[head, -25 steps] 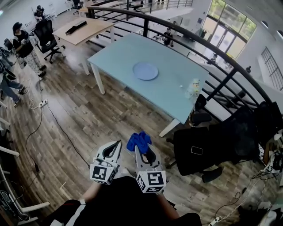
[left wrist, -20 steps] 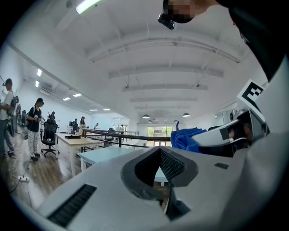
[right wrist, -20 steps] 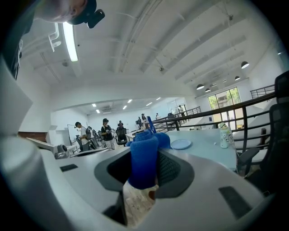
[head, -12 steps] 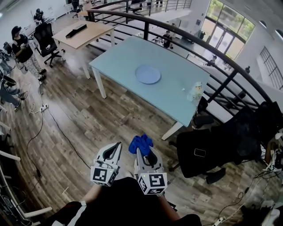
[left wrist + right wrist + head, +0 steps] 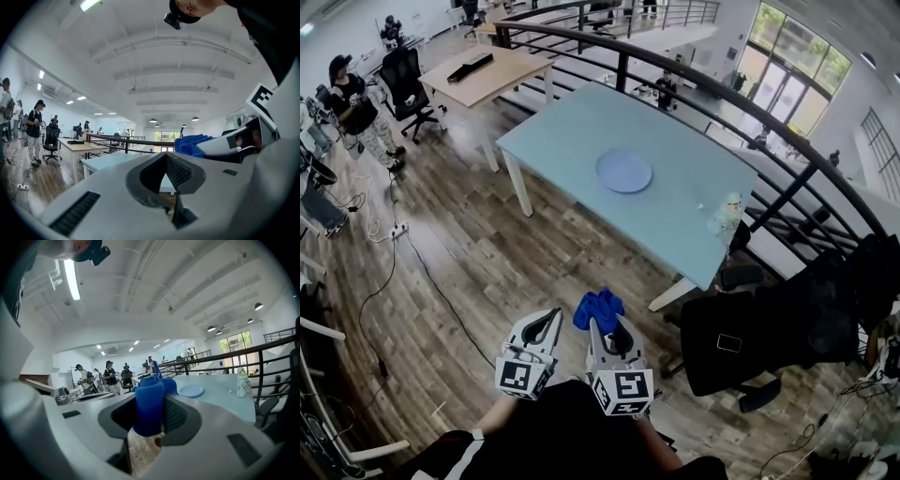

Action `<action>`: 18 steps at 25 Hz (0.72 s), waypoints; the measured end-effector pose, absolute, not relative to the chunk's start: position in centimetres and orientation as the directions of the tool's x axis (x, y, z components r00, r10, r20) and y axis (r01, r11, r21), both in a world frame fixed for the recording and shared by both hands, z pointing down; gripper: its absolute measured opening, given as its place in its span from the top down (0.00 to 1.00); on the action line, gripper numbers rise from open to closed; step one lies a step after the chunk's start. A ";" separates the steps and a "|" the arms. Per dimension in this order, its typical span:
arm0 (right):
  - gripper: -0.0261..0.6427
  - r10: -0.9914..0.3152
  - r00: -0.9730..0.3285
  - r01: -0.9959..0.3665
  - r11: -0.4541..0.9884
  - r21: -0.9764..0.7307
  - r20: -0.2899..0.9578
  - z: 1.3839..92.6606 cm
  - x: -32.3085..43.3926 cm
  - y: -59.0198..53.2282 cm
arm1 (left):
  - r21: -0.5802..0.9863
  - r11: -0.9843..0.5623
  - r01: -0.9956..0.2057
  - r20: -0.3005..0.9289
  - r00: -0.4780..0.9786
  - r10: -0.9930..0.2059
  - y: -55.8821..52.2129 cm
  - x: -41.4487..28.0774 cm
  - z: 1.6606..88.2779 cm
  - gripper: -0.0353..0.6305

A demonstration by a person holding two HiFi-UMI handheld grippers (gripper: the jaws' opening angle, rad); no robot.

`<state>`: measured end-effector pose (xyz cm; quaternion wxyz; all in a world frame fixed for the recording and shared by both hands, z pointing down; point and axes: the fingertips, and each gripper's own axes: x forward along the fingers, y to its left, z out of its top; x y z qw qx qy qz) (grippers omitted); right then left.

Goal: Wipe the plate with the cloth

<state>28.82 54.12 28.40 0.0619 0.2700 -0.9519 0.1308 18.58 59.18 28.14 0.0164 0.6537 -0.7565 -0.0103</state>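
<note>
Wood-plank floor [image 5: 487, 253] underfoot; pale blue table [image 5: 572, 131] lying well ahead of both grippers. Right gripper [image 5: 602, 323] is clamping the blue cloth [image 5: 598, 306], which is bunching out past its jaws. Left gripper [image 5: 553, 315] is sitting closed on nothing. Plate [image 5: 624, 172] is lying mid-table, far ahead. Judging this the approach step: next I am needing to close in and lower cloth onto plate. No readable writing showing, only square markers [image 5: 517, 378].

Head view high, steeply down; gripper views low, level, forward — table [image 5: 675, 202] in all, plate [image 5: 624, 172] in head and right
</note>
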 end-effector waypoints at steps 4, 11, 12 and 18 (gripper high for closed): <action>0.78 -0.493 -0.847 -0.528 0.821 -0.217 0.198 28.6 27.3 52.3 | 0.033 0.145 -0.989 0.006 -0.145 -0.989 57.2 17.1 28.3 0.95; 0.78 -0.494 -0.845 -0.531 0.820 -0.215 0.205 28.6 25.4 47.8 | 0.037 0.170 -0.985 0.033 -0.169 -0.985 53.5 14.8 28.4 0.95; 0.78 -0.493 -0.845 -0.531 0.819 -0.217 0.207 28.6 25.1 47.2 | 0.037 0.172 -0.984 0.036 -0.171 -0.985 53.0 14.5 28.3 0.95; 0.78 -0.465 -0.863 -0.503 0.832 -0.236 0.199 28.2 23.2 43.2 | 0.045 0.189 -0.981 0.047 -0.187 -0.981 49.1 13.0 28.3 0.95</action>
